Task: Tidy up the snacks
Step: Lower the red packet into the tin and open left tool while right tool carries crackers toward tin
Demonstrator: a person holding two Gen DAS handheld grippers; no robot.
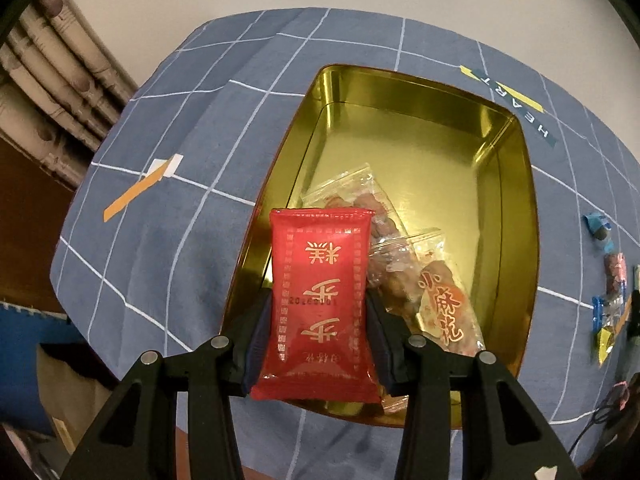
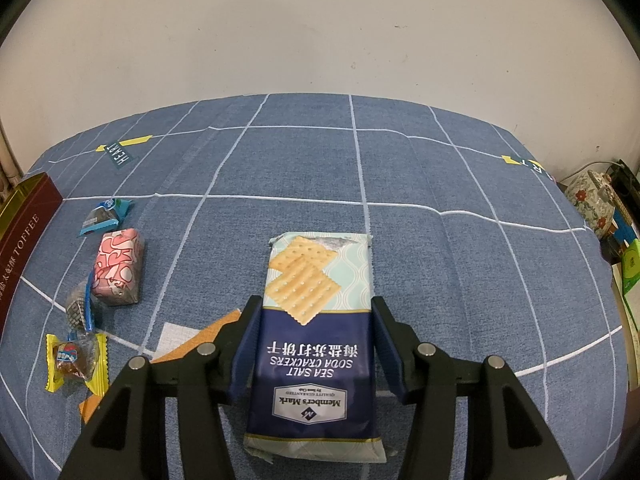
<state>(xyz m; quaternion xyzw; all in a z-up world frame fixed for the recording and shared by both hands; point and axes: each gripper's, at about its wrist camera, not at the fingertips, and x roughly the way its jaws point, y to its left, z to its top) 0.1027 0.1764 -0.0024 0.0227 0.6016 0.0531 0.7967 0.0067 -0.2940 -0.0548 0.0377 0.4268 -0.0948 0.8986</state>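
A flat red foil snack packet [image 1: 322, 304] printed with gold characters is clamped between the jaws of the left gripper [image 1: 320, 336], above the near corner of a gold-lined rectangular metal tin [image 1: 516, 216]. Two clear-wrapped snack packs [image 1: 416, 276] are seen lying in the tin. A blue-and-white sea salt soda cracker pack [image 2: 318, 344] is gripped at its sides by the right gripper [image 2: 316, 344], over the blue grid-patterned cloth [image 2: 420, 168] covering the worktop. Small wrapped sweets [image 2: 116, 268] lie to its left.
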